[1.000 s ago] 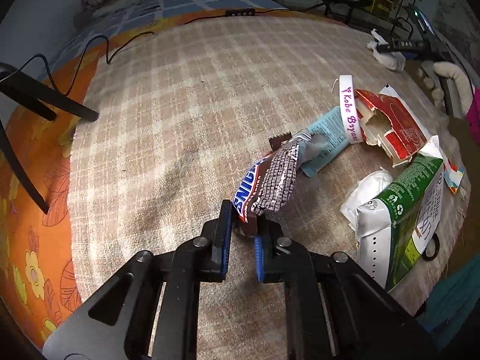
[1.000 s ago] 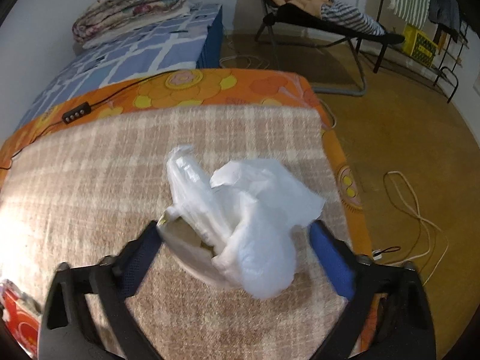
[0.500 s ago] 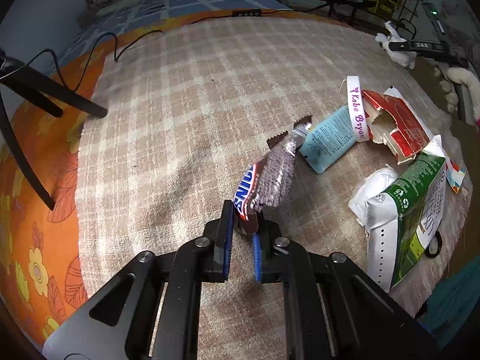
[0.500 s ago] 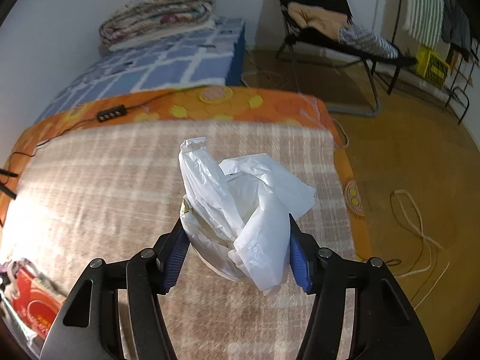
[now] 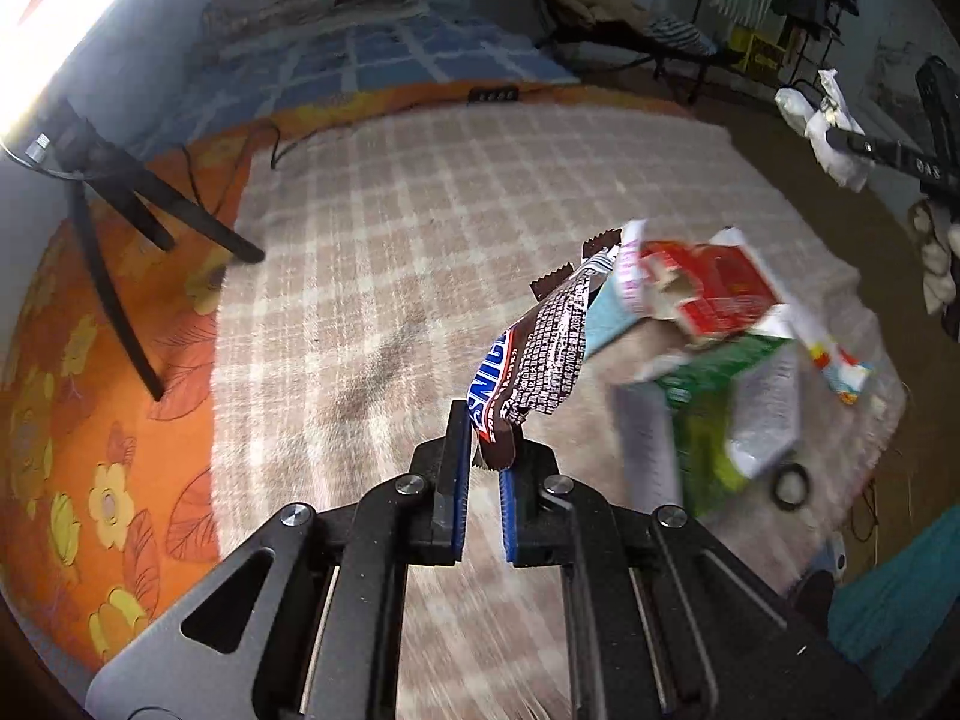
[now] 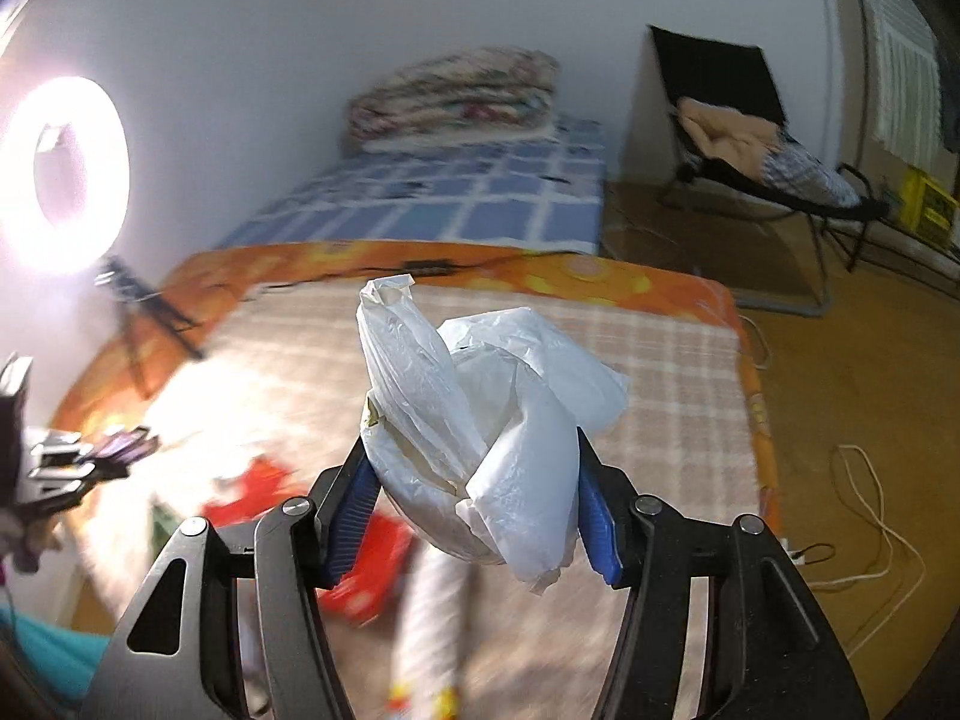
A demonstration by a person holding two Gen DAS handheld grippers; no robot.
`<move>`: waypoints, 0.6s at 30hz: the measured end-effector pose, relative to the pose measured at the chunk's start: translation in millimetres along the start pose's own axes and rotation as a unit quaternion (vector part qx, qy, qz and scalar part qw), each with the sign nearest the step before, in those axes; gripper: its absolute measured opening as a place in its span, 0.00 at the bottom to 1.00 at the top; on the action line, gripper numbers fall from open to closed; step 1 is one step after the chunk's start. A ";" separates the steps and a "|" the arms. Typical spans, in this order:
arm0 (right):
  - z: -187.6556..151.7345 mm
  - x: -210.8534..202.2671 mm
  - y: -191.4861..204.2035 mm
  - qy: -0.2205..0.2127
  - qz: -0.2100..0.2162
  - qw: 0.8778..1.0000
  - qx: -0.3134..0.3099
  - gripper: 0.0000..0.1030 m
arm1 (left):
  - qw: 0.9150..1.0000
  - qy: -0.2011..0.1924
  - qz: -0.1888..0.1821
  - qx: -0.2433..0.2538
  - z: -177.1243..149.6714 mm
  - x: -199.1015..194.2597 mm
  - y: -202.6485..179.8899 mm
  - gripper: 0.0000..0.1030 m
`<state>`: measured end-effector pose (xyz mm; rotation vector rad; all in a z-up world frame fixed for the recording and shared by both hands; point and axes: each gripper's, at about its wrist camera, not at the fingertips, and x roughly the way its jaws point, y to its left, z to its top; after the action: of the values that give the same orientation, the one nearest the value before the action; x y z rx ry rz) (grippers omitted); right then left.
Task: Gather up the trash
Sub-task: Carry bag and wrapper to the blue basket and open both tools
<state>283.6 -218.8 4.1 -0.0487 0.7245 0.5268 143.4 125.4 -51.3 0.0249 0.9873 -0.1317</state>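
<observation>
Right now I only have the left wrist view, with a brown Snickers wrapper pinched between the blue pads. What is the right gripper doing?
Observer: The right gripper is closed on a crumpled white plastic bag, lifted above the checked blanket.
Operator: Is the bag open for the wrapper?
Observer: Not clearly; its folds are bunched upward and no wide opening shows.
Operator: Anything lit on that side?
Observer: A glowing ring light stands at the far left.
</observation>
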 end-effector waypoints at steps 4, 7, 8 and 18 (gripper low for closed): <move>-19.1 -33.2 32.2 -0.003 0.033 0.999 -0.021 0.57 | 1.000 -0.020 -0.001 0.008 -9.0 -36.4 -18.9 0.06; -39.0 -57.7 58.2 -0.002 0.056 0.998 -0.036 0.57 | 1.000 -0.027 -0.005 0.008 -20.7 -59.4 -32.3 0.06; -47.0 -66.3 66.8 -0.003 0.066 0.997 -0.041 0.57 | 1.000 -0.030 -0.007 0.008 -27.6 -67.8 -37.1 0.06; -125.7 -115.5 134.3 0.009 0.108 0.989 -0.097 0.57 | 0.999 -0.027 -0.026 0.001 -102.9 -112.6 -81.4 0.06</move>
<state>69.8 -181.0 1.9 -0.1572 0.6979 0.8040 -13.2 64.2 -11.0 -0.0024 0.9339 -0.1794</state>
